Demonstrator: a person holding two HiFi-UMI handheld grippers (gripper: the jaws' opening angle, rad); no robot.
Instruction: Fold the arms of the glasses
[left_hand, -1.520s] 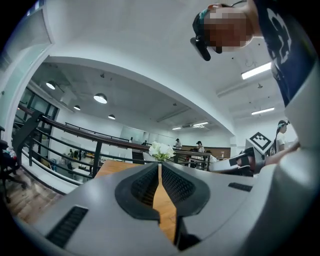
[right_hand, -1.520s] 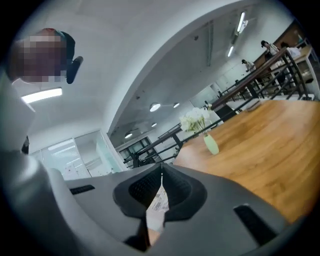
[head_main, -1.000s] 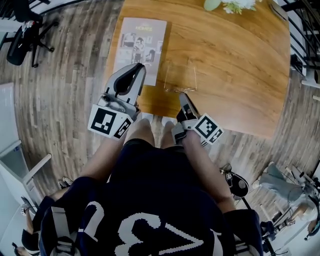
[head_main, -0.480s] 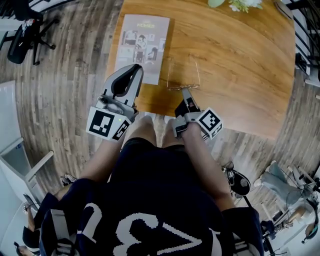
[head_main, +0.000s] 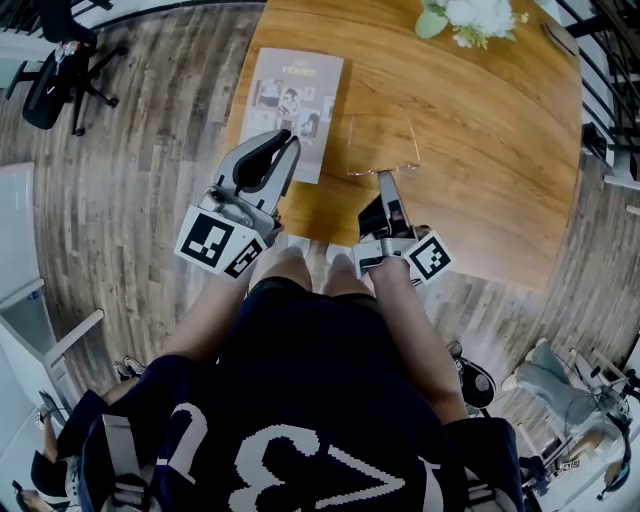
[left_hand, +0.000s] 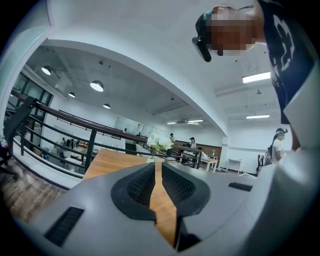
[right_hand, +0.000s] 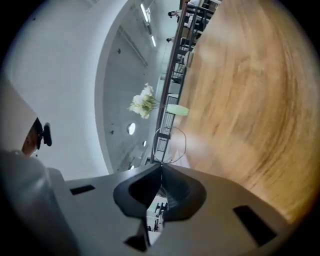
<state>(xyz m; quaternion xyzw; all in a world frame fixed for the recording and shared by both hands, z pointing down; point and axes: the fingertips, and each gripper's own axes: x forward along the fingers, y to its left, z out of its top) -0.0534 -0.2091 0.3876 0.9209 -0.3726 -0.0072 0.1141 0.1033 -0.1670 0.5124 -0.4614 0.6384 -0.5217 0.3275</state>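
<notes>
Our right gripper (head_main: 383, 178) is pinched shut on the thin front of the glasses (head_main: 384, 150). They sit on the table (head_main: 490, 140) at its 12 o'clock. Our left gripper (head_main: 282, 146), at 9 o'clock, is closed on nothing. If we twist hard, the thin wire could bend or slip out.

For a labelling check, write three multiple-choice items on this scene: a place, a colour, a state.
1. The booklet lies: A) left of the glasses B) right of them C) on the floor.
2. The flowers are: A) red B) white C) yellow.
3. The right gripper is: A) wide open B) shut on the glasses C) holding the booklet.
Key: 1 A, the head view shows it to their left; 2 B, the blooms are white; 3 B, its jaws pinch the thin frame.
</notes>
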